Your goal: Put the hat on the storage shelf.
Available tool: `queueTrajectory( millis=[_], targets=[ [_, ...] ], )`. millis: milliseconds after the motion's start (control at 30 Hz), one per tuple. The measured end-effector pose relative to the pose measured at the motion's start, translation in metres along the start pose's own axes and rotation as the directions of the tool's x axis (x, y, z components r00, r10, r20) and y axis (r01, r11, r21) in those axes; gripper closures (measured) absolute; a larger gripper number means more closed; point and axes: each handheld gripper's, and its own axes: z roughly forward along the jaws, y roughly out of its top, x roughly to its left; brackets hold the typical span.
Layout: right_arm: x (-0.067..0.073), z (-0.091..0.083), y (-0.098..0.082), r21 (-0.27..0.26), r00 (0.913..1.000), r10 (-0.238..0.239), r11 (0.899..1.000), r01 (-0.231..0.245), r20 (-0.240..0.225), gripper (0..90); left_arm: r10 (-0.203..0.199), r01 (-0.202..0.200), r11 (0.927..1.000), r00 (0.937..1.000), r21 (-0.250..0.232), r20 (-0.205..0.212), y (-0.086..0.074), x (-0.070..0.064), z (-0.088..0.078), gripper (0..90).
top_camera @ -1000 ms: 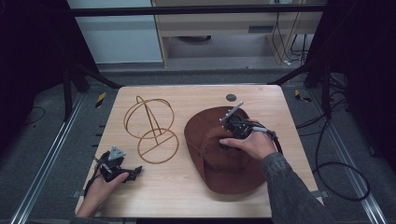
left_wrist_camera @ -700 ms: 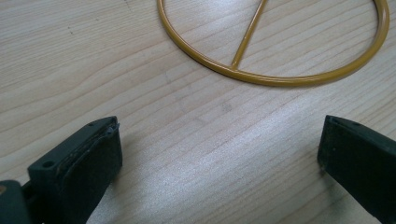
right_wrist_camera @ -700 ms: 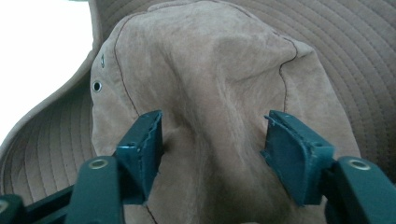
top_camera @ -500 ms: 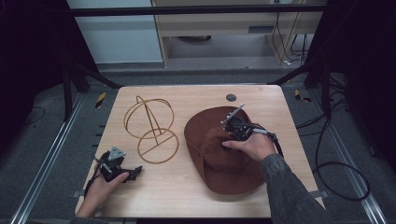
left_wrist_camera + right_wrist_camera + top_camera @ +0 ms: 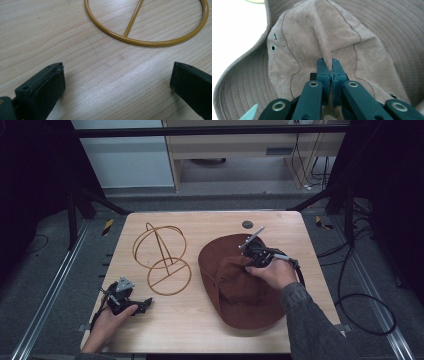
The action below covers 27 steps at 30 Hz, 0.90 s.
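A brown suede hat lies on the right half of the wooden table, its crown creased into a ridge. My right gripper is shut on that pinched fold of the crown; in the high view the right gripper sits over the hat's far side. A gold wire hat stand stands left of the hat, and its round base lies ahead of my left gripper. The left gripper rests near the table's front left corner, jaws wide apart with bare wood between them.
A small dark round disc is set in the tabletop near the far edge. Cables trail off the right side of the table. Metal rails run along the floor at both sides.
The right gripper has lifted a fold of the hat's crown slightly and shifted a little toward the person. The left gripper has stayed put.
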Motion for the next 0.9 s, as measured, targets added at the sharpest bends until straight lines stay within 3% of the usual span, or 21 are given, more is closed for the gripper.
queueTrajectory(
  millis=[333,600,800,900],
  targets=[
    [0.0,-0.027,0.005,-0.073,1.0,0.0,0.997,0.0,-0.001,89.1,0.002,-0.002,1.0,1.0,0.0,0.0,0.0,0.0,0.0,0.0],
    [0.008,-0.053,0.01,-0.133,0.9999,-0.017,0.991,0.017,0.002,89.1,0.002,-0.001,1.0,1.0,0.002,-0.001,0.0,0.0,0.0,0.0],
    [0.014,-0.078,0.019,-0.182,0.9993,-0.025,0.983,0.03,0.029,89.2,0.002,-0.002,1.0,1.0,-0.001,-0.001,0.0,0.0,0.0,0.0],
    [0.016,-0.094,0.024,-0.223,0.9987,-0.028,0.974,0.037,0.042,89.1,0.0,0.0,1.0,1.0,0.002,-0.001,0.0,0.0,0.0,0.0]
  ],
)
